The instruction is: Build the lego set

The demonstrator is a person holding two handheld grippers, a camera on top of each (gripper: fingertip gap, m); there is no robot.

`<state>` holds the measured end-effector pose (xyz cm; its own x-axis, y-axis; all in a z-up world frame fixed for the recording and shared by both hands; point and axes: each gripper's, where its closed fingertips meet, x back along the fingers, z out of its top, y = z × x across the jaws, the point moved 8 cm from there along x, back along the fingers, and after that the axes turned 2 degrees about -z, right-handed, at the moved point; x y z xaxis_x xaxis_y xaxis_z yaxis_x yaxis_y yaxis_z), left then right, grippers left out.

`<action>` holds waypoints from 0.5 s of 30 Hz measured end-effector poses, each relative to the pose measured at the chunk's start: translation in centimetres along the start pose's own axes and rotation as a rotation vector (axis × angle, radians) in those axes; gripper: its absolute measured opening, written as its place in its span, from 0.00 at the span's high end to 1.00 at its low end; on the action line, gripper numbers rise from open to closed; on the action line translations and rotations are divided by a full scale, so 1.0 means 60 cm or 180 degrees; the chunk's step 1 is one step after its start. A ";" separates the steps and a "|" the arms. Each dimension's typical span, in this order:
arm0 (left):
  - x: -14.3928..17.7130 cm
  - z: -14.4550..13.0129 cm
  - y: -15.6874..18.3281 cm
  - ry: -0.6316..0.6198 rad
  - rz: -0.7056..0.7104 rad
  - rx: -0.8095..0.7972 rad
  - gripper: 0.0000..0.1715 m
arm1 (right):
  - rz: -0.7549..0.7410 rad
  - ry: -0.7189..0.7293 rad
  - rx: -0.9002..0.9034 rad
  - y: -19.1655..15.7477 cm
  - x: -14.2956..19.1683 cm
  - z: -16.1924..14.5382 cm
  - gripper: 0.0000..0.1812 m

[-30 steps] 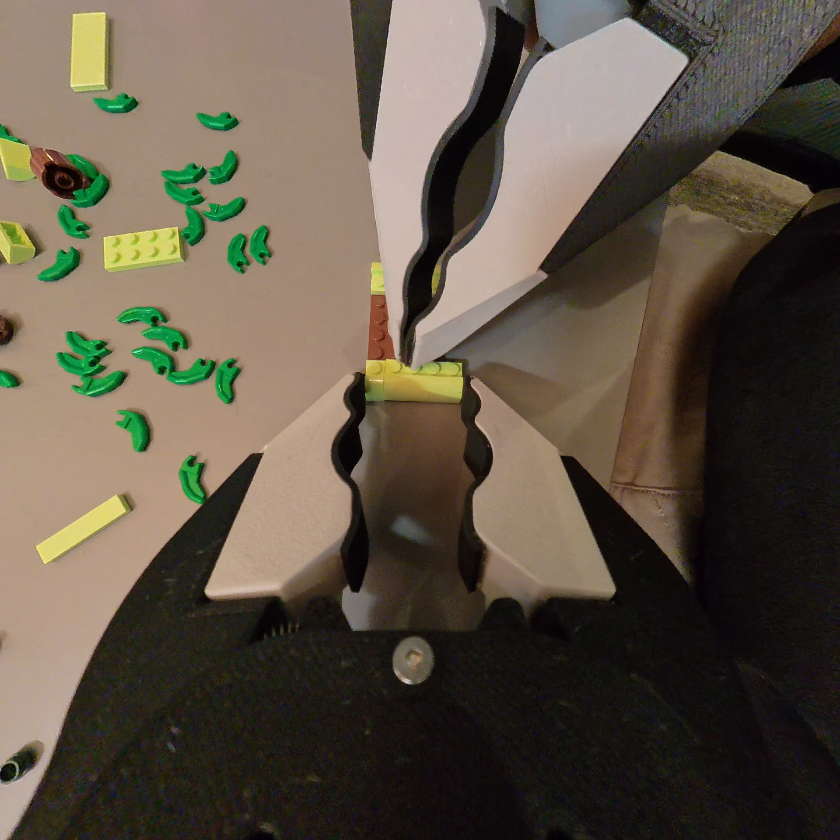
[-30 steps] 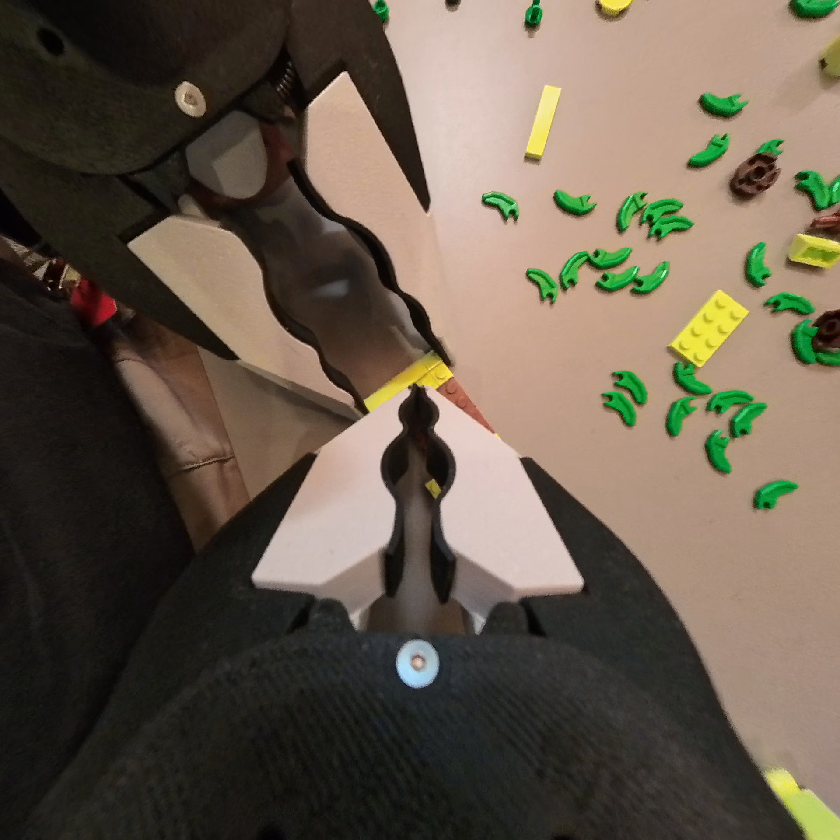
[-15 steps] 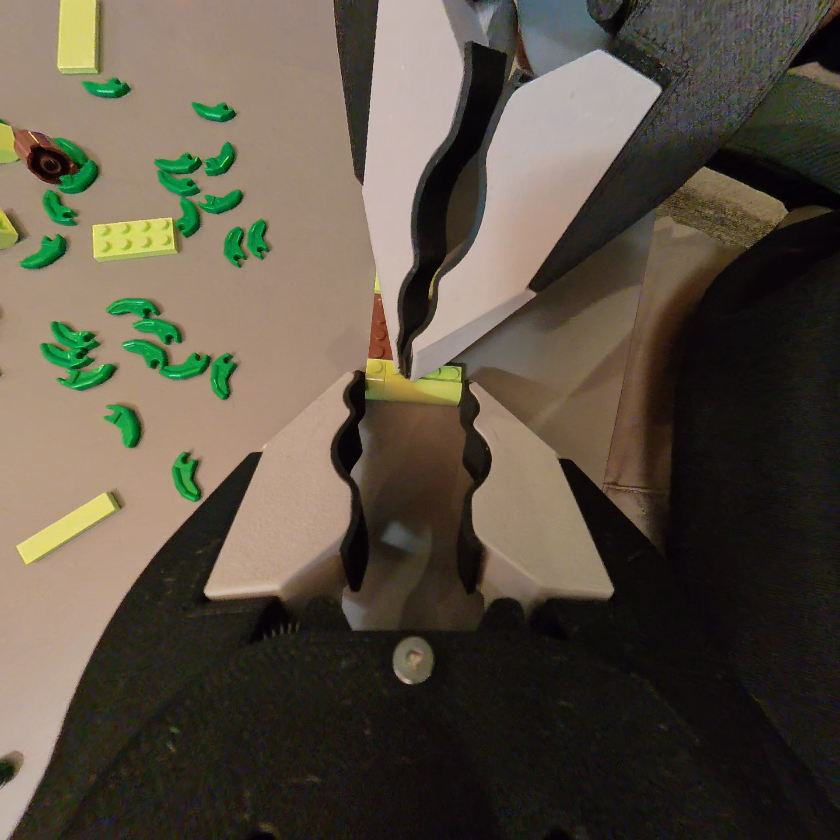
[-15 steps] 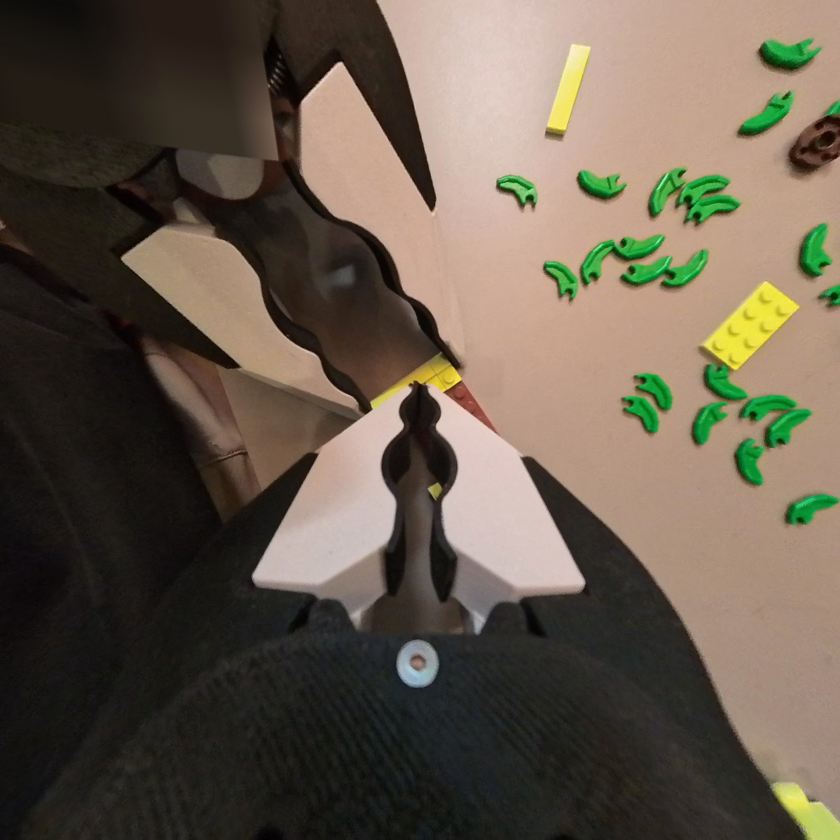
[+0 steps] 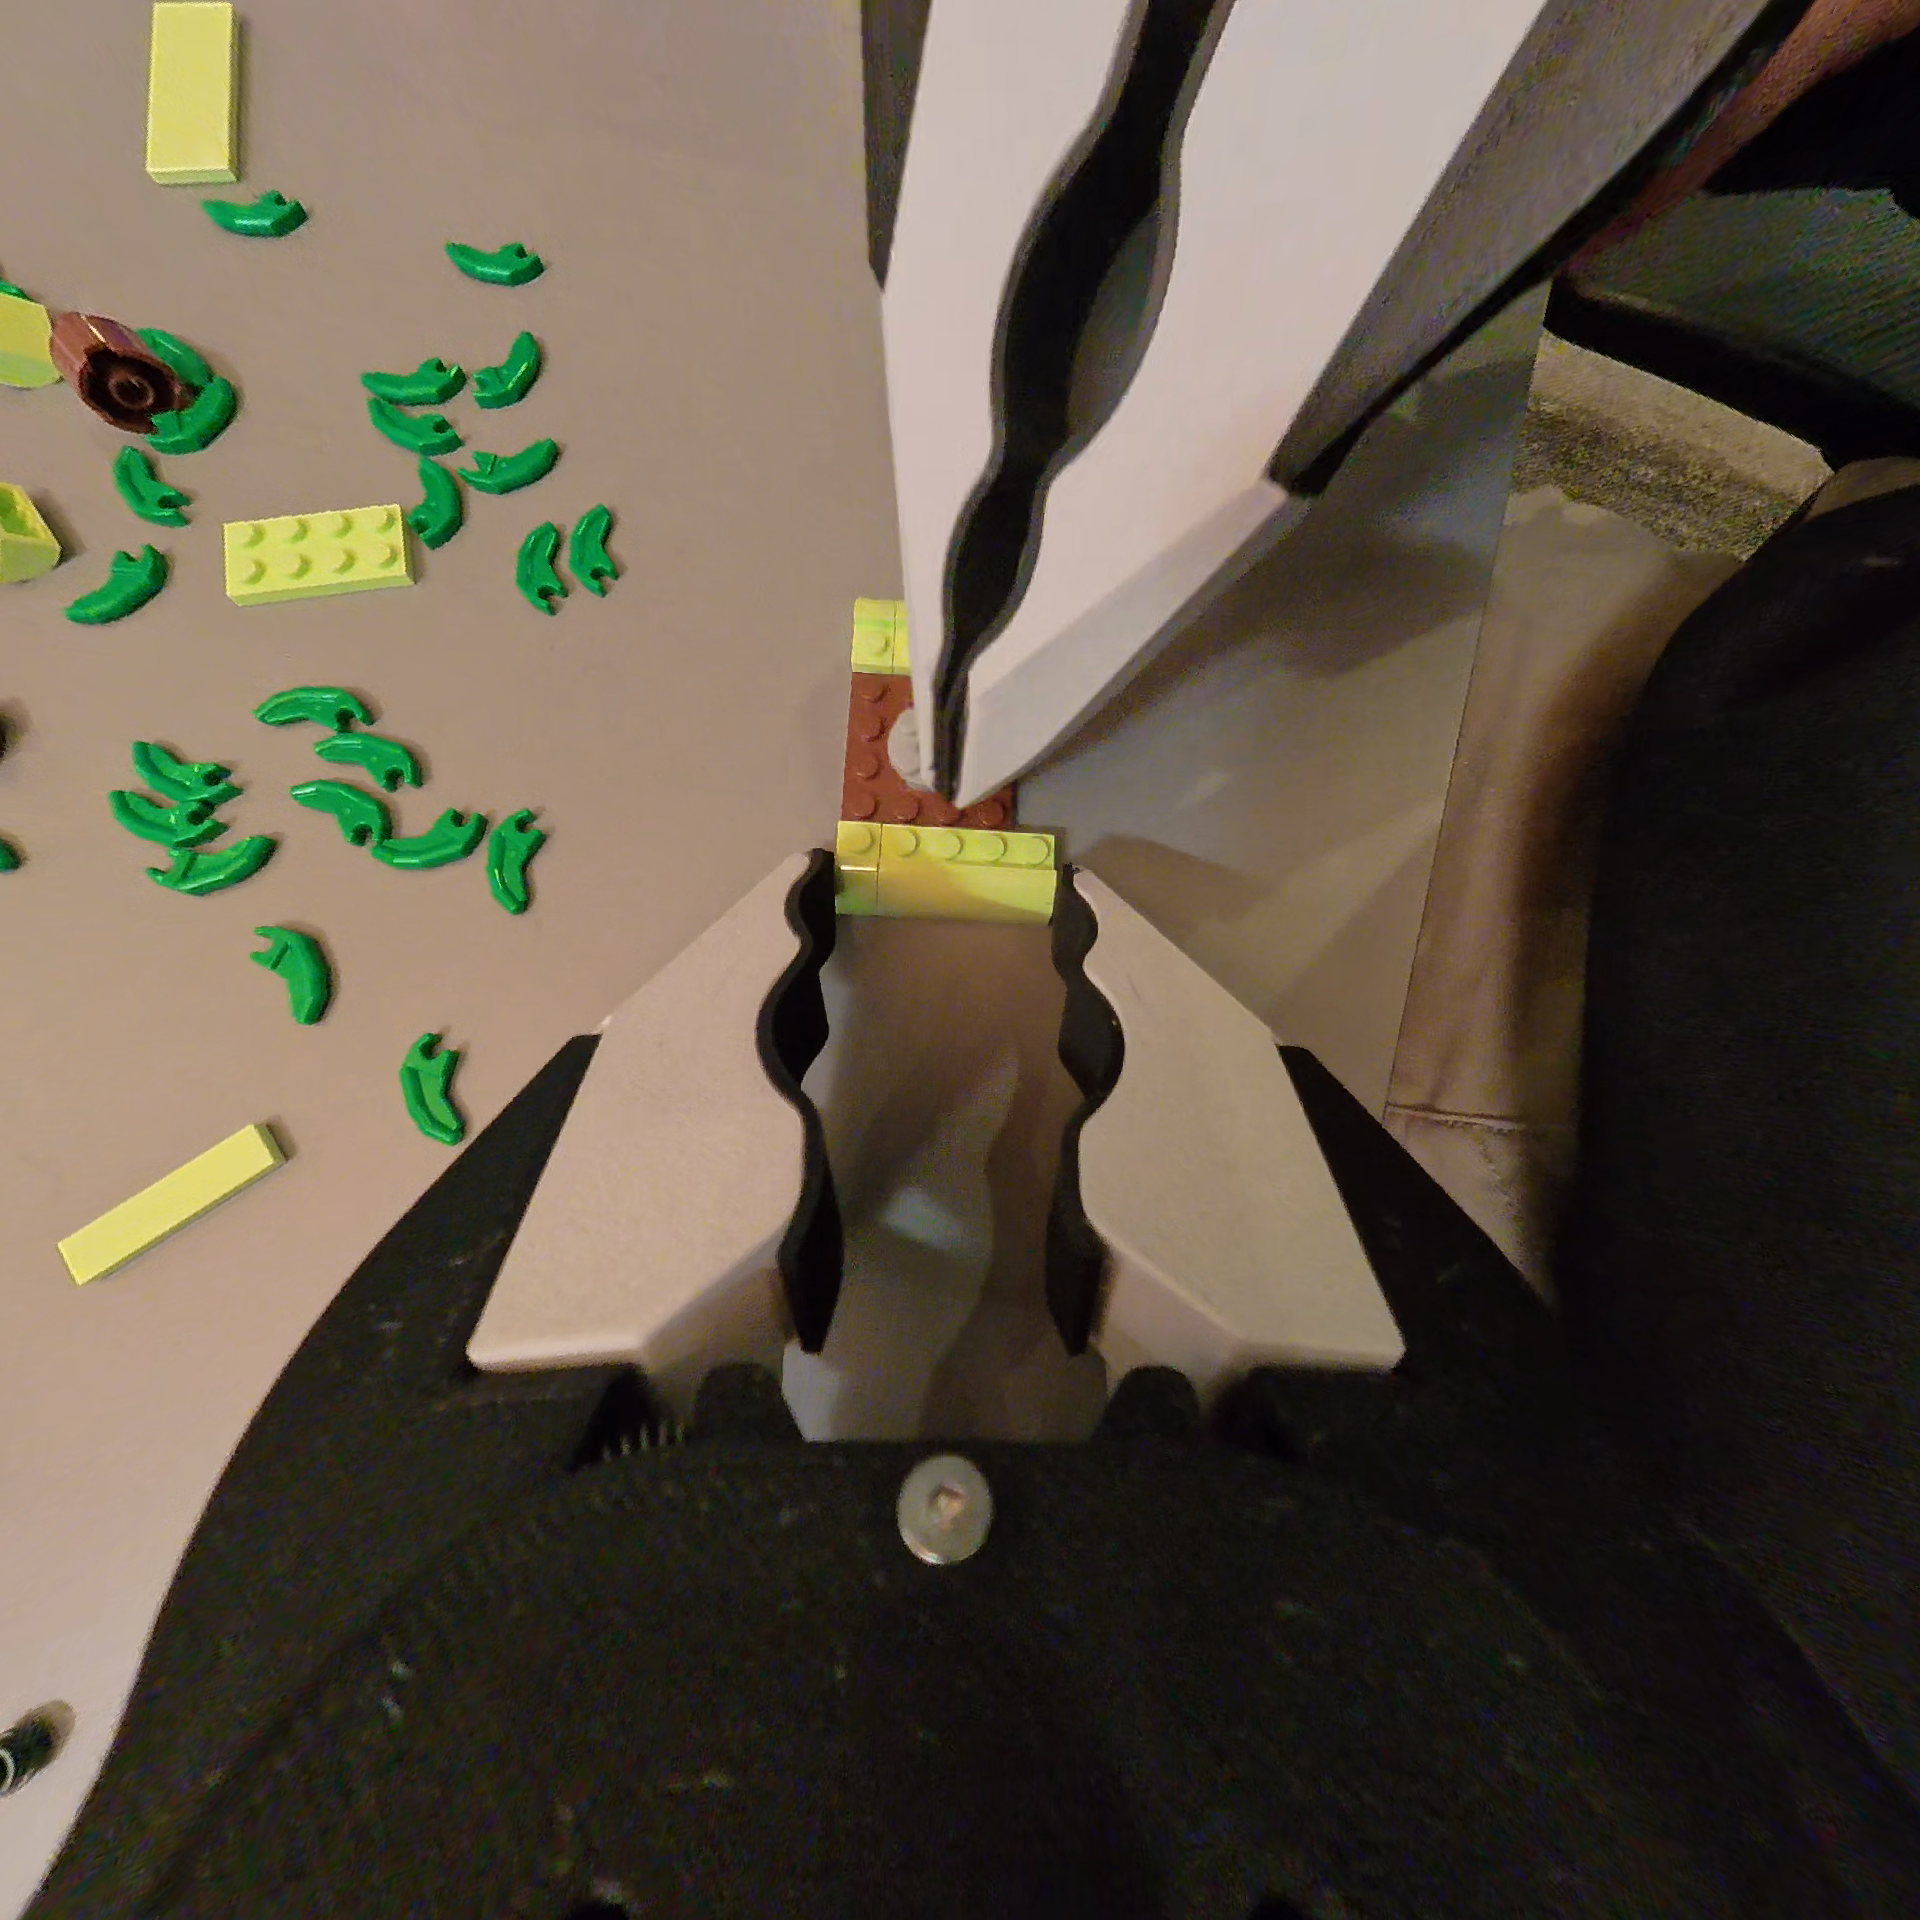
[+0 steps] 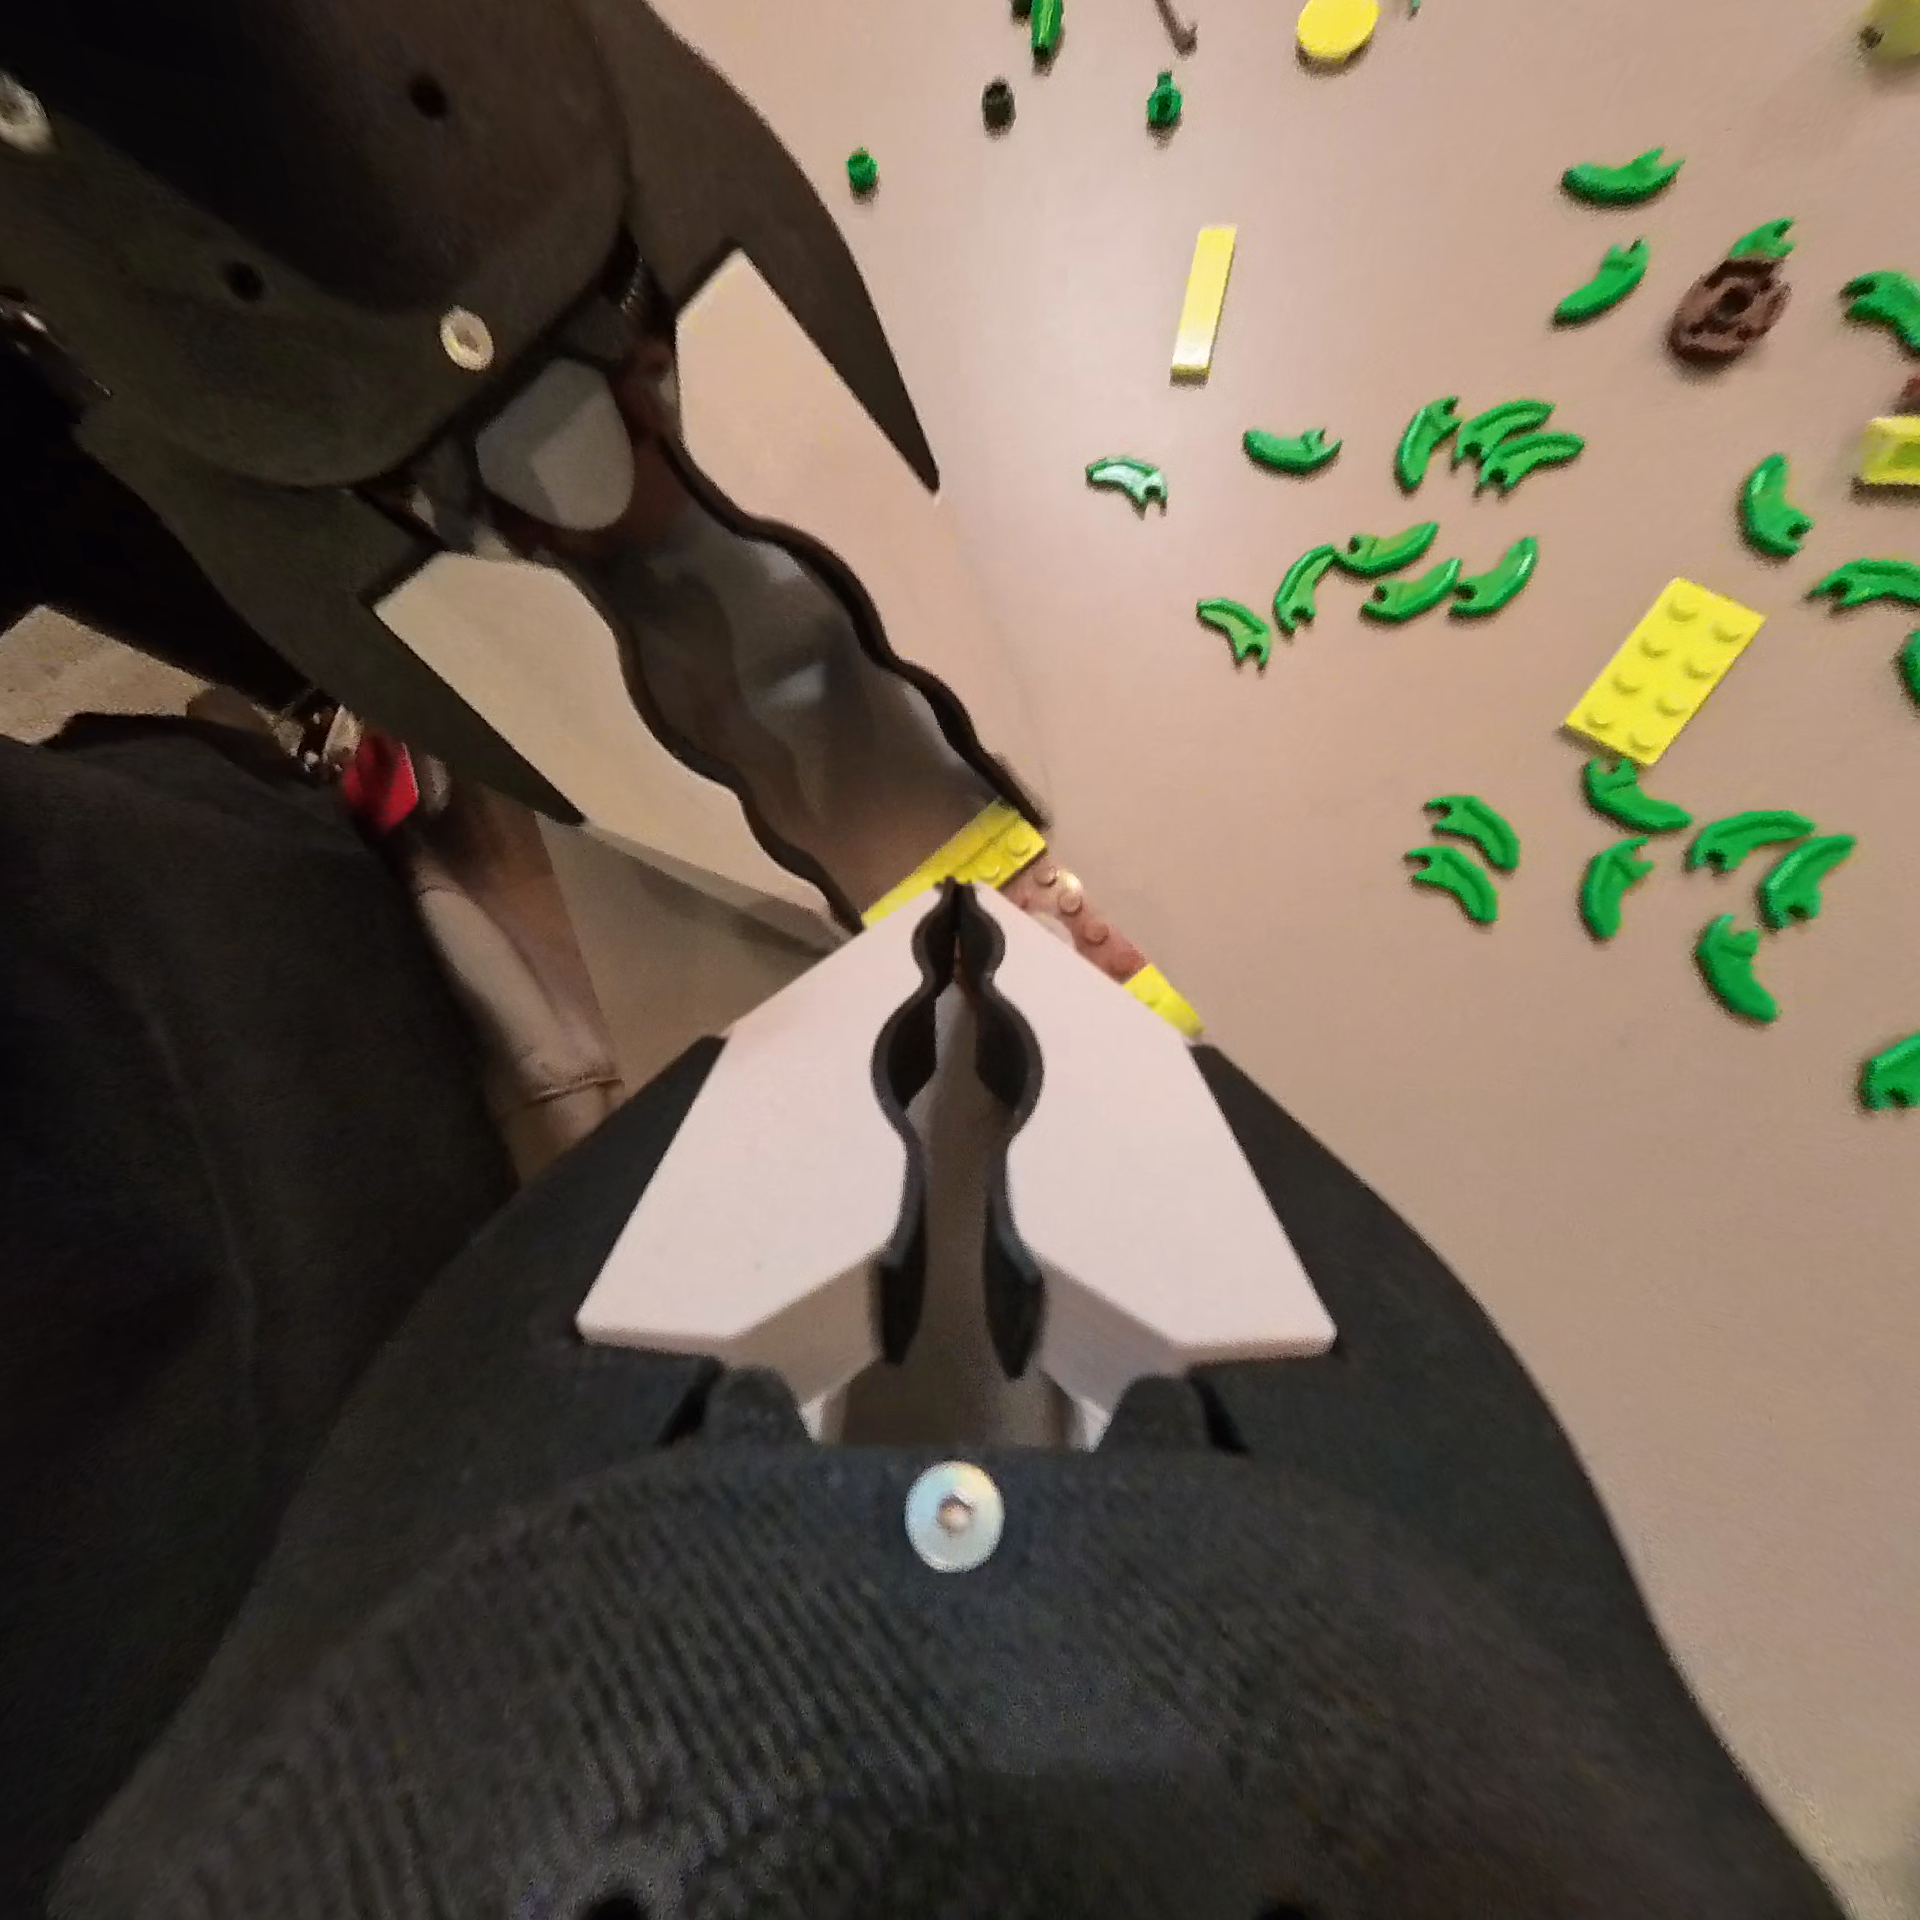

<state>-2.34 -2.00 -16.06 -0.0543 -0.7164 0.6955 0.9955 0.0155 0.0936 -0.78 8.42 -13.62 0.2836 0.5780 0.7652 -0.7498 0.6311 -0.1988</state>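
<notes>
Fingertips of the left gripper point(image 5: 948, 883) clamp the lime brick point(image 5: 948, 873) edging a small brown plate point(image 5: 878, 764). Beyond it, the right gripper point(image 5: 951, 774), tips pinched together, presses onto that plate. Green leaf pieces point(image 5: 343, 805) lie scattered farther off on the table point(image 5: 675, 312).

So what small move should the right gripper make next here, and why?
Probably press straight down. The right gripper is shut with its tips on the brown plate, while the left gripper clamps the lime brick at the assembly's edge, bracing it. What the right one pinches is unclear.
</notes>
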 end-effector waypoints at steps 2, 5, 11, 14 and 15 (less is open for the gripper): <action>0.000 0.000 0.000 0.0001 -0.0008 0.0005 0.76 | -0.0007 -0.0091 0.0061 -0.004 -0.010 -0.007 1.00; 0.000 0.000 0.000 0.0002 -0.0014 0.0009 0.76 | 0.0026 -0.0116 0.0055 -0.008 -0.018 -0.004 1.00; 0.000 0.000 -0.001 0.0003 -0.0017 0.0011 0.76 | -0.0088 -0.0401 -0.0050 -0.013 -0.019 0.004 1.00; 0.000 0.000 -0.001 0.0005 -0.0023 0.0022 0.76 | -0.0038 -0.0379 -0.0215 -0.011 -0.019 0.003 1.00; 0.000 0.000 -0.001 0.0005 -0.0018 0.0018 0.76 | -0.0013 -0.0320 -0.0299 -0.010 -0.018 0.000 1.00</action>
<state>-2.39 -1.99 -16.08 -0.0599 -0.7175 0.6940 0.9947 0.0152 0.1017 -0.67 7.41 -14.35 0.2216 0.5237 0.8226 -0.6881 0.6817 -0.2486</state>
